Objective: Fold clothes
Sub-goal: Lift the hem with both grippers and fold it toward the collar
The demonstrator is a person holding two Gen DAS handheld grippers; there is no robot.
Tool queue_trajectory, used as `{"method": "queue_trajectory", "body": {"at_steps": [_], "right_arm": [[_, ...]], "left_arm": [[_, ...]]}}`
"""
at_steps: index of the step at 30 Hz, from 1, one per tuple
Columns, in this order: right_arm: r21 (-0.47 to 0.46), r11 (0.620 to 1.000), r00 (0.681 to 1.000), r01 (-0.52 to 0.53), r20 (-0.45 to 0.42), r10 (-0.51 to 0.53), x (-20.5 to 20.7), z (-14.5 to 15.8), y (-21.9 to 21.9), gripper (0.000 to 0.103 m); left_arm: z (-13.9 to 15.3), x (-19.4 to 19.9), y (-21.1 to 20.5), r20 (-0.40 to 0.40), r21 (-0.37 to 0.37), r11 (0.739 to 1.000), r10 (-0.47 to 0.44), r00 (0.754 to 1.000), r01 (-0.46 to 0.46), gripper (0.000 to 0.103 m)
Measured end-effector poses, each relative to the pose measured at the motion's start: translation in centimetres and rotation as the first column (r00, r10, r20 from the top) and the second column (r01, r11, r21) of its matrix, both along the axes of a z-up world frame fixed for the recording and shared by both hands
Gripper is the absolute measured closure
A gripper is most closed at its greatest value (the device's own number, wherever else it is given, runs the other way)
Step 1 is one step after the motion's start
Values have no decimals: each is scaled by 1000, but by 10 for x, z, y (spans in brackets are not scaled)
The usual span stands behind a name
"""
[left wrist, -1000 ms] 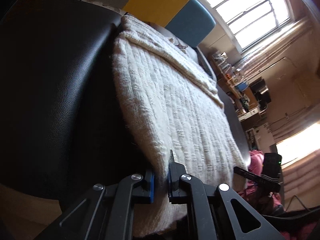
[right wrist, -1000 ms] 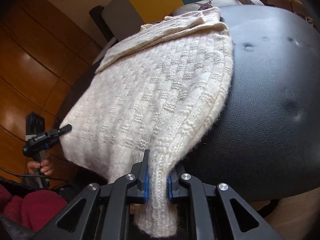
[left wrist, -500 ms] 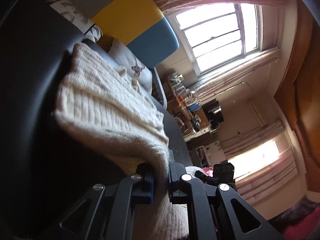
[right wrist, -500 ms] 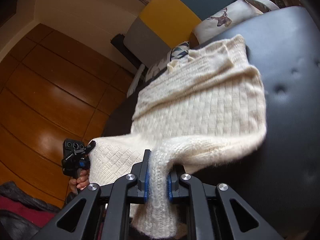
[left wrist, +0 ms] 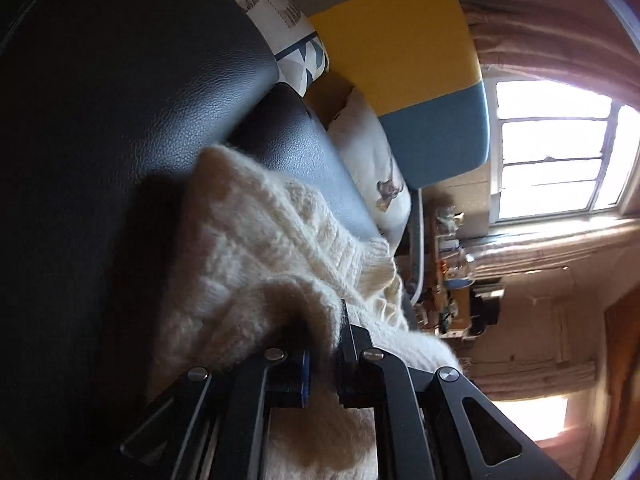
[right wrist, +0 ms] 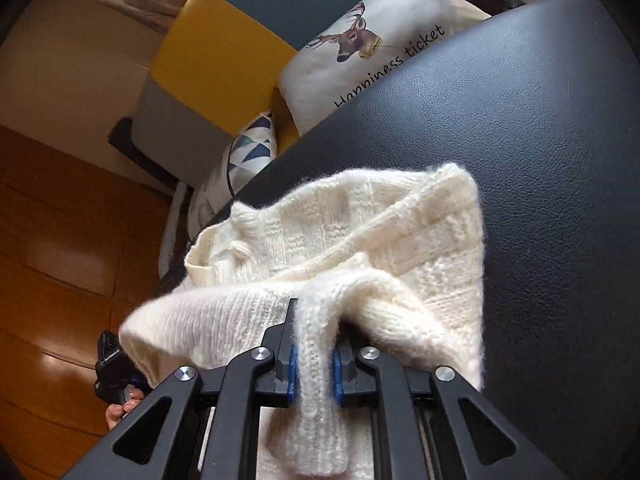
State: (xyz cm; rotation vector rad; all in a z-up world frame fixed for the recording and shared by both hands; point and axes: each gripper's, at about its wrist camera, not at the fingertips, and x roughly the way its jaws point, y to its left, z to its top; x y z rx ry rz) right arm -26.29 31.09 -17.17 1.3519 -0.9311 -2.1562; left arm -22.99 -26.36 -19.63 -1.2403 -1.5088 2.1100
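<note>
Carrying the hem over toward the collar end is the step I judge you to be in, so keep both grippers level with each other and travelling together: your right gripper [right wrist: 314, 360] is pinching a thick ribbed edge of the cream sweater [right wrist: 360, 240] between its blue pads, and your left gripper [left wrist: 322, 360] is clamped on the matching edge on its side. The sweater lies on the black leather seat [right wrist: 540, 140] just ahead of both tools, its far part flat and its near part lifted and curling over above the fingers. Lay the raised edge down square on the far edge, with no slack bunching between your two grips, and only spread the fingers once the knit rests on itself; the wool is bulky and springy, so it may roll back if let go early. Counting: one sweater, two grippers, one seat, and beyond it one deer-print cushion [right wrist: 384, 52] and one triangle-print cushion [right wrist: 252, 148], though in the left view, dim and tilted, a further patterned cushion may sit to the far left.
</note>
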Motion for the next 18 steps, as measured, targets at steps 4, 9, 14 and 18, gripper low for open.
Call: {"method": "queue_trajectory", "body": {"at_steps": [4,9,14,18], "right_arm": [[19,997,997,-71,-17,72,18,0,-2,93],[4,993,993,-117,19,117,60,0,8,92],[-175,976,989,-130,45,140,69,17,7,83],[-303,953,998,-15,49,31,51,19,7,73]], "left_arm": [[10,19,10,-25,-88,994,-60,998,57,94],[10,73,16,-6,-65,992,-112,994,112,94],[22,99,14,13,55,993,-107,994,106,93],[28,96,10,-4,167,984,-56,998,56,92]]}}
